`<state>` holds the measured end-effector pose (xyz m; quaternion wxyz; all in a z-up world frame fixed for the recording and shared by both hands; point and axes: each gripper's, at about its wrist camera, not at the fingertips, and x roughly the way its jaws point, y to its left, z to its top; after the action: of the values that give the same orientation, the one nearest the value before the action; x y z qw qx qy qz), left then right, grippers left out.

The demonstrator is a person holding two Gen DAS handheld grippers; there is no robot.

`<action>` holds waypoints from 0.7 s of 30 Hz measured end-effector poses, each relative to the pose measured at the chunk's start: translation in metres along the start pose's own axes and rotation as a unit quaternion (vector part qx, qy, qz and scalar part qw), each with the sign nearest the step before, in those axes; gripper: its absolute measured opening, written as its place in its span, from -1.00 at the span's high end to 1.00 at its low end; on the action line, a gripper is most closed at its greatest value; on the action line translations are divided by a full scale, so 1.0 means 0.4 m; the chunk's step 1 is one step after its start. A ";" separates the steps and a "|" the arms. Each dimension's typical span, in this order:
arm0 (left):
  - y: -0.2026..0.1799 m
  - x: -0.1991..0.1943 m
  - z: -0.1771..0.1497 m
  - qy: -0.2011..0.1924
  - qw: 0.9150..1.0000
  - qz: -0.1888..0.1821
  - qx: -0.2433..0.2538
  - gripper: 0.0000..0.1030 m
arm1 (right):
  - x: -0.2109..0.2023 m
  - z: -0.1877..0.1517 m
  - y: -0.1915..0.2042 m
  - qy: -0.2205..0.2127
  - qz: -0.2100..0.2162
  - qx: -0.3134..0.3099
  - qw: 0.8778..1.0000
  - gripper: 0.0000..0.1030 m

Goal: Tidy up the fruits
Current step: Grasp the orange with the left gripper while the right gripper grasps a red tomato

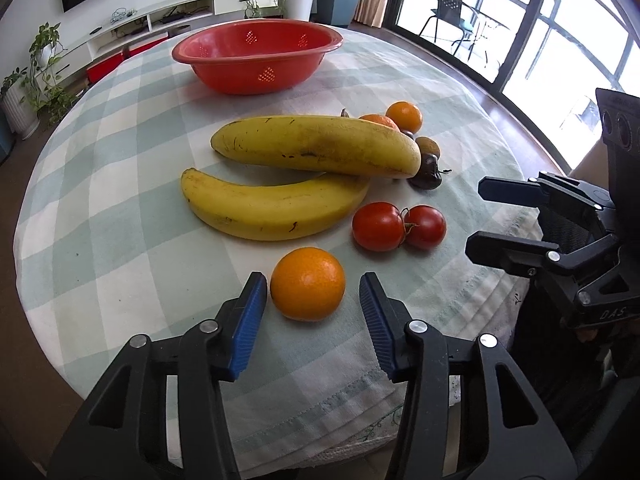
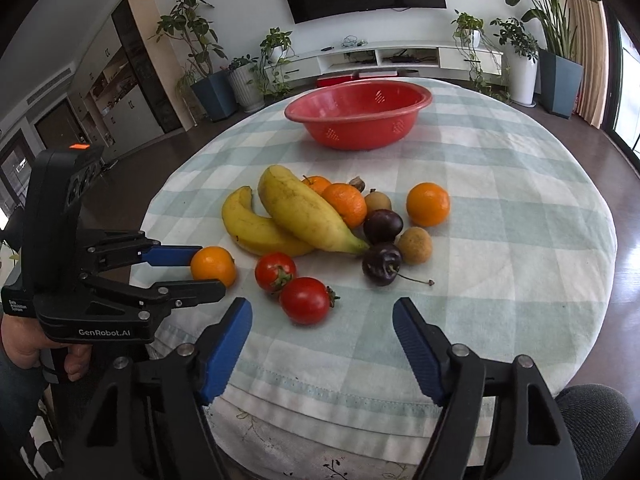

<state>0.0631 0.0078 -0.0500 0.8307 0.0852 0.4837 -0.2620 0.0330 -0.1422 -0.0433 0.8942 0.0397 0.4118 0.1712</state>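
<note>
I see a round table [image 1: 120, 208] under a pale green-and-white checked cloth, with every fruit lying loose on it. At the far side sits the red perforated basket [image 1: 256, 60], with no fruit visible in it from either wrist view. The largest fruits are two bananas [image 1: 280, 176] at mid-table, the upper one lying across the end of the lower. Behind and to the right of them is a cluster: two mandarins [image 2: 340, 200] against the upper banana, a third mandarin [image 2: 427, 204] set a little apart, two dark cherries [image 2: 382, 246], one with a long stem, and two small tan longan-like fruits [image 2: 416, 245]. Nearer my edge, two red tomatoes [image 2: 292, 286] touch each other. My left gripper [image 1: 312, 300] straddles a lone orange [image 1: 308, 283] at the near edge; the blue pads [image 1: 250, 316] stand to either side of it, and a slim gap shows on each side in the left wrist view, so I read no contact, only a bracket. In the right wrist view one blue finger seems to meet the orange, but I cannot tell. My right gripper [image 2: 322, 340] hangs spread wide over bare cloth, just short of the tomatoes, holding nothing.
</note>
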 end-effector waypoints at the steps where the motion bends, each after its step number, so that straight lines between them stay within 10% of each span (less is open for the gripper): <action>1: 0.000 -0.001 0.004 -0.001 1.000 -0.001 0.002 0.10 | 0.004 -0.001 0.003 0.003 0.000 -0.004 1.000 -0.40; 12: 0.001 0.006 -0.003 0.001 1.000 -0.011 0.017 0.28 | 0.041 0.014 0.009 0.036 0.004 -0.022 0.999 0.11; 21: 0.000 0.015 -0.013 0.011 1.000 0.010 0.024 0.28 | 0.087 0.022 0.023 0.061 0.005 -0.035 0.998 0.13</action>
<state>0.0615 0.0076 -0.0578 0.8257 0.1129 0.4854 -0.2644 0.0583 -0.1213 -0.0609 0.8672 0.0001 0.4593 0.1925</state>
